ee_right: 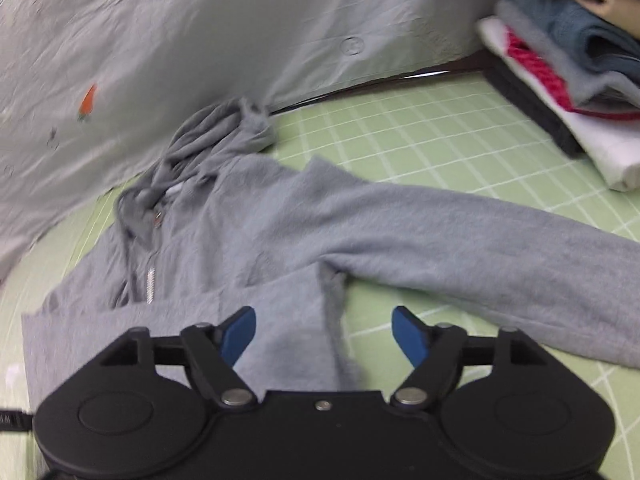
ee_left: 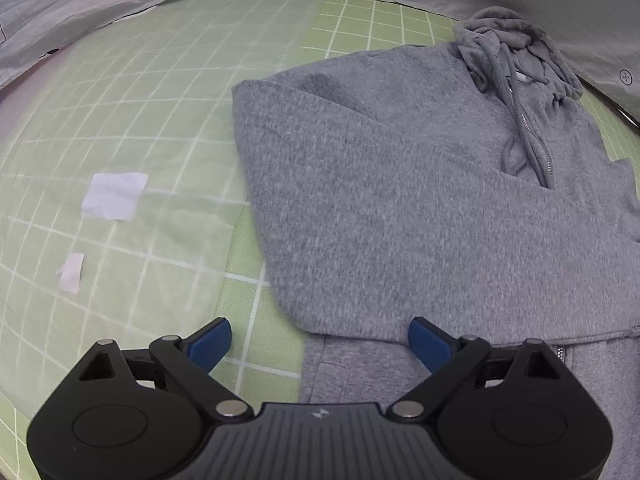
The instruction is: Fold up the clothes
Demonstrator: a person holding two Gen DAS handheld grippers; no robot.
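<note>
A grey zip hoodie (ee_left: 400,200) lies on the green grid mat (ee_left: 160,120), hood (ee_left: 516,40) bunched at the far side. One sleeve is folded across its chest. My left gripper (ee_left: 320,344) hovers open over the hoodie's lower left edge, blue pads wide apart and holding nothing. In the right wrist view the same hoodie (ee_right: 248,232) shows its other sleeve (ee_right: 480,248) stretched out to the right. My right gripper (ee_right: 324,336) is open above the side seam below the armpit, with cloth under the gap but no pad pressing on it.
A stack of folded clothes (ee_right: 568,80) sits at the far right of the mat. A pale grey sheet (ee_right: 200,40) hangs behind the mat. Two white paper scraps (ee_left: 114,196) lie on the mat left of the hoodie.
</note>
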